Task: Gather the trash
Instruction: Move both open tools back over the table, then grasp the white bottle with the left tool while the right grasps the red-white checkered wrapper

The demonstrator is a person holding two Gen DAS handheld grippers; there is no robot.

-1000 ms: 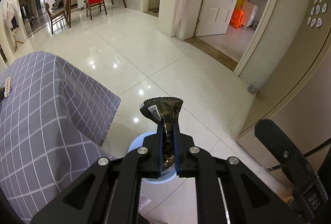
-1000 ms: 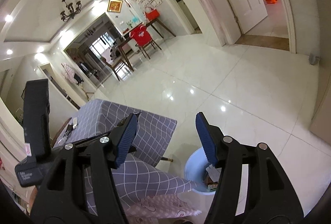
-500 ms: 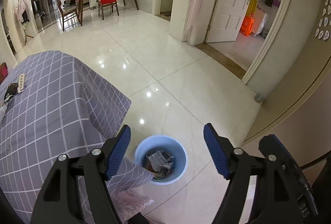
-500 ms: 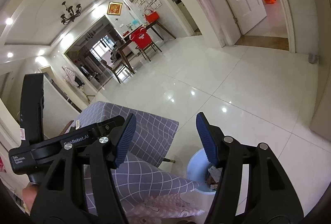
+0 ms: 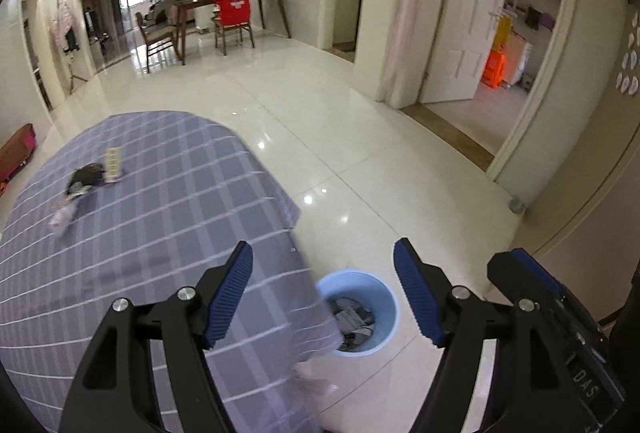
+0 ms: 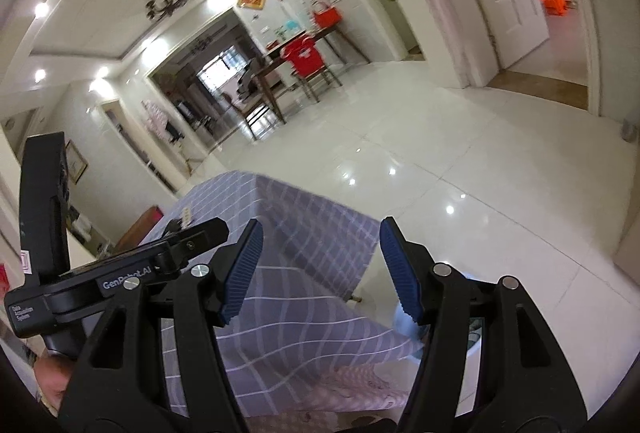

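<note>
A light blue trash bin [image 5: 384,309] stands on the white floor beside the table, with wrappers [image 5: 352,319] inside. My left gripper [image 5: 322,293] is open and empty above the table's corner, the bin just below between its fingers. On the purple checked tablecloth [image 5: 160,201] at far left lie a dark crumpled wrapper [image 5: 86,175], a pale strip-shaped packet [image 5: 112,159] and a pinkish wrapper [image 5: 60,219]. My right gripper [image 6: 320,269] is open and empty over the table [image 6: 312,233]. The bin's rim [image 6: 402,323] peeks out behind its right finger.
The white tiled floor [image 5: 360,153] stretches ahead to a dining table with chairs [image 5: 232,17]. A white door [image 5: 460,33] stands open at right. A beige cabinet [image 5: 592,201] is close on the right. The left gripper's body [image 6: 120,273] shows in the right wrist view.
My left gripper opened and dropped the wrapper it held into the bin, then swung left toward the table. My right gripper stayed open and shifted slightly.
</note>
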